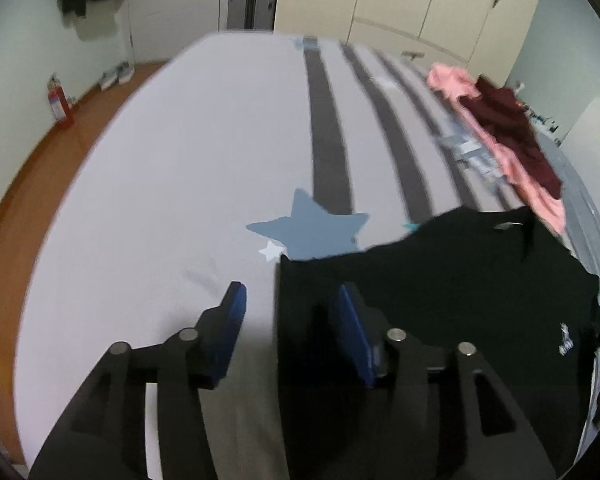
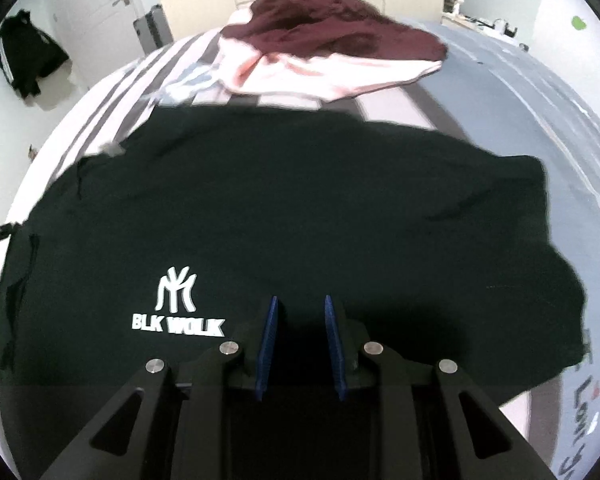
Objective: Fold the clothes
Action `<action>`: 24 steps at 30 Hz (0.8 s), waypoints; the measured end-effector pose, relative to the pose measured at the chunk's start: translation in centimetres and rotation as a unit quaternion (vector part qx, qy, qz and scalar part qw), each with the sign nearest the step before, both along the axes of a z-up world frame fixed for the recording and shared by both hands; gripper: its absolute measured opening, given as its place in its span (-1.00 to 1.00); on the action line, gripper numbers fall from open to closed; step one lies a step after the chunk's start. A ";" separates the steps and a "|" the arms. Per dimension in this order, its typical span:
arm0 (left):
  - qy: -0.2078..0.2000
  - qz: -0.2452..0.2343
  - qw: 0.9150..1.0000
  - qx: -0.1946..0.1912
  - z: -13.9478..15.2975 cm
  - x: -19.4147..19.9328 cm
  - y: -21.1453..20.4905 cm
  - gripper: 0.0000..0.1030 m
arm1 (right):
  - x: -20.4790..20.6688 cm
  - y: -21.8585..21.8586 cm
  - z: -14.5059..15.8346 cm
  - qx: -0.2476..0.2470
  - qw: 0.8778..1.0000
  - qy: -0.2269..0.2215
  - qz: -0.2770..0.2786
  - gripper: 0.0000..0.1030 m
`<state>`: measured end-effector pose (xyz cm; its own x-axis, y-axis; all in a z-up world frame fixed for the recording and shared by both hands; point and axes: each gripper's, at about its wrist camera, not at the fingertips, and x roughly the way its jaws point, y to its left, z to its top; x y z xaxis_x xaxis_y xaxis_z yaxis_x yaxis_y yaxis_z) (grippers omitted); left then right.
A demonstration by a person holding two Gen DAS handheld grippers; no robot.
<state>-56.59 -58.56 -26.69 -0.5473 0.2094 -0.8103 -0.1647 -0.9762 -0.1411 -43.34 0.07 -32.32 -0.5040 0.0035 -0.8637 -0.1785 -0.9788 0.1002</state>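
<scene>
Across the lower half of the right wrist view, the black T-shirt (image 2: 300, 208) lies spread flat on the bed (image 1: 160, 160), ready for folding. Both the left gripper (image 1: 292, 304) and right gripper (image 2: 300, 312) hover spread, pinching nothing, likely seeking edges.

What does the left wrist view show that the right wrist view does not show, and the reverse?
Only the left wrist view shows the blue star printed on the bed sheet, the red fire extinguisher by the wall, the wooden floor, and the left gripper, open beside the black T-shirt.

Only the right wrist view shows the white BLK WOLK logo clearly, and the right gripper, open above the shirt.

Both show the black T-shirt, the pink garment with the maroon garment on it, and the grey stripes.
</scene>
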 end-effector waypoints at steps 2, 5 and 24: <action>0.003 -0.002 1.000 0.003 1.2 3.1 -0.1 0.05 | 0.9 2.2 0.9 -0.001 1.000 0.012 -0.022 -0.36; -0.014 0.013 1.000 0.023 2.0 9.0 -2.2 0.06 | 2.2 6.5 1.5 0.006 0.998 0.014 -0.059 -0.32; -0.054 0.072 0.995 0.035 1.5 18.5 3.2 0.06 | 5.6 16.4 -0.6 -0.086 0.991 -0.018 -0.097 -0.12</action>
